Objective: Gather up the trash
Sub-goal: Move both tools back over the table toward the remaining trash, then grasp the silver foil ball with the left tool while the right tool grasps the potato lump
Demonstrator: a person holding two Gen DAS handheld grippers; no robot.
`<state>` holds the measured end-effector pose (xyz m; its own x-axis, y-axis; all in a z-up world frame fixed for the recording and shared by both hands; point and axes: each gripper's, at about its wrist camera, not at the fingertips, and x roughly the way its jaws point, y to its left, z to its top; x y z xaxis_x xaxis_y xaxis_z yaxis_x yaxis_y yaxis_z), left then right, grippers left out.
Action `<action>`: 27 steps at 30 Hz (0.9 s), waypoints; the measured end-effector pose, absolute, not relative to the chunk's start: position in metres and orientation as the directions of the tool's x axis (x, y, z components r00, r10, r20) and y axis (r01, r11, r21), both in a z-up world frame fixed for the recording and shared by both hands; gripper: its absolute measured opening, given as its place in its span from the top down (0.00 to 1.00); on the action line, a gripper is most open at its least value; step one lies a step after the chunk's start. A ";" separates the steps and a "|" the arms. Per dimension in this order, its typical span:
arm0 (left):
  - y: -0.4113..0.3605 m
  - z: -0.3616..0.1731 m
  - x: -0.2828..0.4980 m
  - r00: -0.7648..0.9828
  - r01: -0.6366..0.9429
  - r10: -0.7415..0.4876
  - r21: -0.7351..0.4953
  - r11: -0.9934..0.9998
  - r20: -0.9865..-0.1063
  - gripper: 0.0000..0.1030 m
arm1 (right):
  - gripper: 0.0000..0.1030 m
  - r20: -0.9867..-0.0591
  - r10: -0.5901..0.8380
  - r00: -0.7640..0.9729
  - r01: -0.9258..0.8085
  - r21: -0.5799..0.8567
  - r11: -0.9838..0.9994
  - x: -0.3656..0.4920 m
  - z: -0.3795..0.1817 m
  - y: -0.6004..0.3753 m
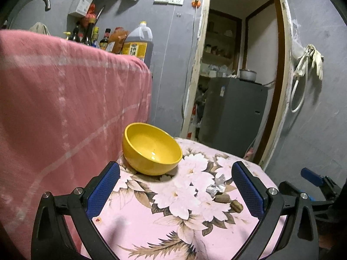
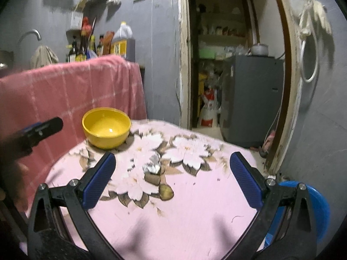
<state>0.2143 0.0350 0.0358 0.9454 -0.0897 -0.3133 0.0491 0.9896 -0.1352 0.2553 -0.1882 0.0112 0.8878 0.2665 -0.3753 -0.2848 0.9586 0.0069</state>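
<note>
A crumpled silver foil wrapper point(image 1: 216, 186) lies on the pink floral tablecloth point(image 1: 164, 227), with two brown nut shells point(image 1: 223, 198) just in front of it. The same wrapper point(image 2: 153, 164) and shells point(image 2: 154, 178) show in the right wrist view. An empty yellow bowl point(image 1: 151, 149) stands behind them near the table's back edge, and it shows in the right view point(image 2: 106, 127) too. My left gripper point(image 1: 175, 169) is open and empty, the trash just inside its right finger. My right gripper point(image 2: 172, 159) is open and empty, the trash between its fingers.
A pink checked cloth point(image 1: 65, 99) hangs over something tall at the left behind the table. Bottles and an oil jug point(image 1: 138, 43) stand behind it. An open doorway with a grey fridge point(image 1: 234, 112) is at the right. A blue stool point(image 2: 321, 210) stands by the table's right edge.
</note>
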 end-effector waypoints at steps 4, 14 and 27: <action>0.035 0.027 0.228 0.927 0.050 -0.097 -0.136 0.989 -0.363 0.02 | 0.00 -0.459 0.277 0.844 -0.297 0.031 0.954 0.274 -0.005 -0.188; 0.025 0.002 0.265 0.841 0.070 -0.128 -0.130 0.989 -0.526 0.03 | 0.28 -0.666 0.317 0.675 -0.347 0.093 0.933 0.317 -0.041 -0.181; 0.000 -0.020 0.309 0.691 0.135 -0.195 -0.140 0.981 -0.696 0.24 | 0.66 -0.787 0.345 0.512 -0.384 0.149 0.911 0.355 -0.071 -0.172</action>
<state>0.3091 -0.0002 -0.0198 0.6914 -0.1945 -0.6957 0.1354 0.9809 -0.1397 0.3550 -0.1720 -0.0707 0.5121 0.3450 -0.7866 -0.3844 0.9110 0.1494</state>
